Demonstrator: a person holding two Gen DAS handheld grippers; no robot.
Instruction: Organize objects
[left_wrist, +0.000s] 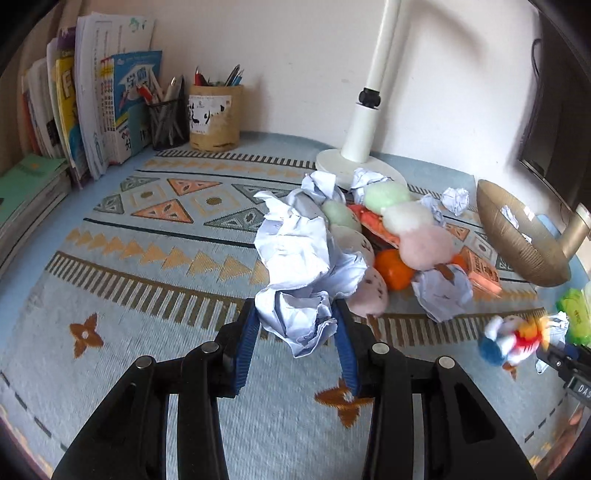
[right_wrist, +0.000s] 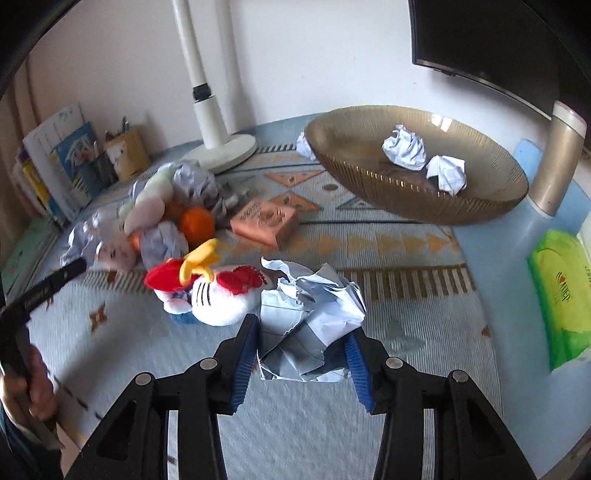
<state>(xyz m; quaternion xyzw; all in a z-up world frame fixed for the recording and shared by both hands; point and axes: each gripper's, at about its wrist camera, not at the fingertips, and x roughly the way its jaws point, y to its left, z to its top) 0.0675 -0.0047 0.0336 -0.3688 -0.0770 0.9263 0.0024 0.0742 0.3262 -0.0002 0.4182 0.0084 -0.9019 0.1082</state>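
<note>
My left gripper (left_wrist: 295, 325) is shut on a large crumpled white paper (left_wrist: 295, 258), held above the patterned cloth in front of a pile of plush balls (left_wrist: 406, 218), an orange (left_wrist: 393, 269) and more paper balls. My right gripper (right_wrist: 303, 339) is shut on another crumpled paper (right_wrist: 310, 314), beside a white plush toy (right_wrist: 210, 291) with red and yellow parts. The gold ribbed bowl (right_wrist: 369, 177) stands at the back right and holds two paper balls (right_wrist: 404, 147). The bowl (left_wrist: 524, 254) also shows in the left wrist view, far right.
A white lamp base (left_wrist: 332, 166) stands behind the pile. Books (left_wrist: 92, 110) and pen holders (left_wrist: 214, 114) line the back left. An orange box (right_wrist: 264, 219) lies near the bowl. A green wipes pack (right_wrist: 561, 291) lies at the right. A gold cylinder (right_wrist: 561, 158) stands by the bowl.
</note>
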